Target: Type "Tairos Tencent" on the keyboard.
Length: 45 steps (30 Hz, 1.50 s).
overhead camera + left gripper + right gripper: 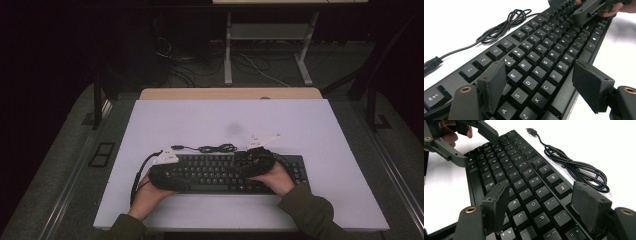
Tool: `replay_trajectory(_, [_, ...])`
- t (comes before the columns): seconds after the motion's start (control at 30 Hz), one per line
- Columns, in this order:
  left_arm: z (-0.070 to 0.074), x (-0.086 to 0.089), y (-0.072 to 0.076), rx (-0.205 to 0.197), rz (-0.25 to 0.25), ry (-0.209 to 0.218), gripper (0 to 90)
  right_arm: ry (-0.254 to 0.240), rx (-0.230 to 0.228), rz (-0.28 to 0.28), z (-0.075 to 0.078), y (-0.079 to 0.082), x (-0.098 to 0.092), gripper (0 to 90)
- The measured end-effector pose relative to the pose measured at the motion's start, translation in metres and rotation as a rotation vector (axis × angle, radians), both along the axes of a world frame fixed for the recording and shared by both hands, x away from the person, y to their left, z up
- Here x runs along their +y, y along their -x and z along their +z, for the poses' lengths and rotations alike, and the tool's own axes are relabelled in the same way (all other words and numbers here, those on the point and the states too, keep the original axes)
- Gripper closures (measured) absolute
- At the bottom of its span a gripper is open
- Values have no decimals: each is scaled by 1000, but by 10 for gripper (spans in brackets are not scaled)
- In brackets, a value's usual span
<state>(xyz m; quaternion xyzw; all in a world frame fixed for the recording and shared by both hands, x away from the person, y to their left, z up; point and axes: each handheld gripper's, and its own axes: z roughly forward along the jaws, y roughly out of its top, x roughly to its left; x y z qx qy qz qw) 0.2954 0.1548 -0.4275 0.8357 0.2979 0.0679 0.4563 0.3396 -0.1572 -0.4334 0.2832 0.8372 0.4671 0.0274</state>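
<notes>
A black keyboard [220,172] lies near the front of the white table [225,115], and its coiled black cable [215,148] rests just behind it. My left gripper [181,181] hovers over the keyboard's left end. In the left gripper view, the left gripper [539,63] stands open above the letter keys [534,72], its pads clear of them. My right gripper [243,162] is over the keyboard's right part. The right gripper [541,184] is open too, with the jaws either side of several keys [534,203] and nothing pressed. The cable [574,167] ends in a loose USB plug [531,130].
White table surface spreads behind and beside the keyboard. A wooden edge [230,93] borders the table's far side. Beyond it are a dark floor with loose cables [250,65] and the legs of another desk [228,50].
</notes>
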Motion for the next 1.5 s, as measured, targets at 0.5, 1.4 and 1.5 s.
replay_trajectory(0.5, [0, -12, 8, 18, -93, 15, 504, -1, 4, -7, -1, -1, -1, 302])
replay_trajectory(1.4, [-7, -25, 11, 46, -181, -67, 889, 1, -1, -8, 0, -1, -2, 302])
replay_trajectory(1.5, [-8, -25, 10, 49, -179, -71, 889, 1, 1, -9, 0, -2, -2, 302])
